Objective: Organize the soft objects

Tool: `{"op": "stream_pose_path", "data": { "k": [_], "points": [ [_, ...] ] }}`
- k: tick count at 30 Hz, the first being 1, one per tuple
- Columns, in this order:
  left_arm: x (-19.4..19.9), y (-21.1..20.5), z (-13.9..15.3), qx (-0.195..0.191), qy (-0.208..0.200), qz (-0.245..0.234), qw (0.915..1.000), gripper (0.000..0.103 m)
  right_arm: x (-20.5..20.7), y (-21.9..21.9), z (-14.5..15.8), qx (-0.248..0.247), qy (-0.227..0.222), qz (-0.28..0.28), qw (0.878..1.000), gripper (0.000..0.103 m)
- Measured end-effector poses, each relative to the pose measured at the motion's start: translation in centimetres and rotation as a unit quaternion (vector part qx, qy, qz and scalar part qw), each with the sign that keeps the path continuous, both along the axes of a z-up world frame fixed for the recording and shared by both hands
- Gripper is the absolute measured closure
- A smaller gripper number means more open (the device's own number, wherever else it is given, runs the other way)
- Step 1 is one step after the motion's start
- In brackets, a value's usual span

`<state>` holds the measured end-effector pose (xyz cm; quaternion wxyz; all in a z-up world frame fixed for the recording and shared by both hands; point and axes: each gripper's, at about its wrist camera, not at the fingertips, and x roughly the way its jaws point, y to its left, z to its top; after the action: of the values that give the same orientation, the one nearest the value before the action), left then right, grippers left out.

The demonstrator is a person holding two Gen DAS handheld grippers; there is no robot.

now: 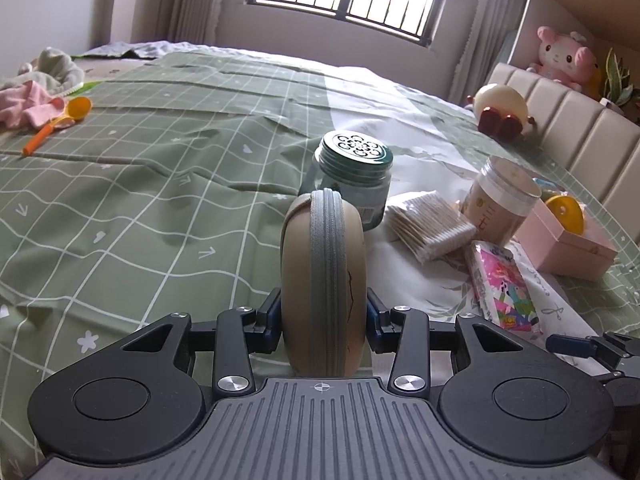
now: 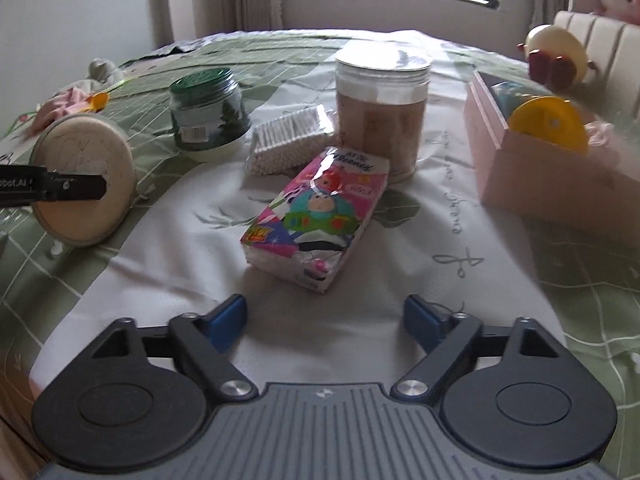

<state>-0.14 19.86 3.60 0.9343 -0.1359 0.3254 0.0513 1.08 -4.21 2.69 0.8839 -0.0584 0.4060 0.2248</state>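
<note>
Between the blue pads of my left gripper (image 1: 323, 316) sits the round tan zip pouch (image 1: 323, 280), clamped on its two flat faces and held on edge with the grey zipper band facing me. My right gripper (image 2: 325, 320) has its jaws spread wide with nothing in them, hovering over bare white bedcover.

Just ahead of the right jaws lies the cartoon-printed tissue pack (image 2: 316, 216), flat and skewed at an angle. Beyond it are the clear bag of cotton swabs (image 2: 288, 140), touching the tall clear canister (image 2: 382, 112), and the green-lidded jar (image 2: 206, 114) off to the left. Further right stands the pink box (image 2: 532, 160), open at the top, with a yellow disc (image 2: 548, 124) already in it.

I judge this to be the pick-up step for the tissue pack, with the pouch already in hand. Next I need to roll the right wrist so the jaws line up across the pack's narrow width, lower over it and close gently, since it will squash. Probably the box is where both go.
</note>
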Motion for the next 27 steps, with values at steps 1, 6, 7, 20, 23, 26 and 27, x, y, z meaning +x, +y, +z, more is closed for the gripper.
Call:
{"op": "stream_pose_path", "data": {
  "k": [1,6,7,20,23,26,27],
  "points": [
    [0.1,-0.1,-0.1,0.001,0.004,-0.001,1.0000,0.059,0.0,0.2,0.0,-0.001,0.003,0.003,1.000,0.007],
    [0.3,-0.9,-0.2,0.024,0.018,0.002,0.9996,0.058,-0.4,0.6,-0.1,-0.003,0.003,-0.004,1.000,0.000],
    [0.2,-1.1,-0.2,0.028,0.016,0.000,0.9995,0.058,-0.7,0.6,0.0,-0.004,0.001,-0.001,1.000,0.000],
    [-0.8,-0.1,-0.2,-0.016,-0.019,-0.021,0.9995,0.059,0.3,1.4,4.6,0.015,-0.068,-0.005,0.998,0.011],
    [-1.2,-0.3,0.1,-0.010,-0.027,-0.016,0.9995,0.059,2.6,2.0,4.1,0.019,-0.047,-0.028,0.998,0.011],
    [-1.7,-0.5,0.6,0.004,-0.040,-0.021,0.9990,0.059,4.2,2.6,2.8,0.012,-0.034,-0.043,0.998,0.011],
    [-1.8,-0.5,0.8,0.008,-0.043,-0.024,0.9988,0.059,4.6,2.9,2.5,0.004,-0.036,-0.045,0.998,0.011]
  ]
}}
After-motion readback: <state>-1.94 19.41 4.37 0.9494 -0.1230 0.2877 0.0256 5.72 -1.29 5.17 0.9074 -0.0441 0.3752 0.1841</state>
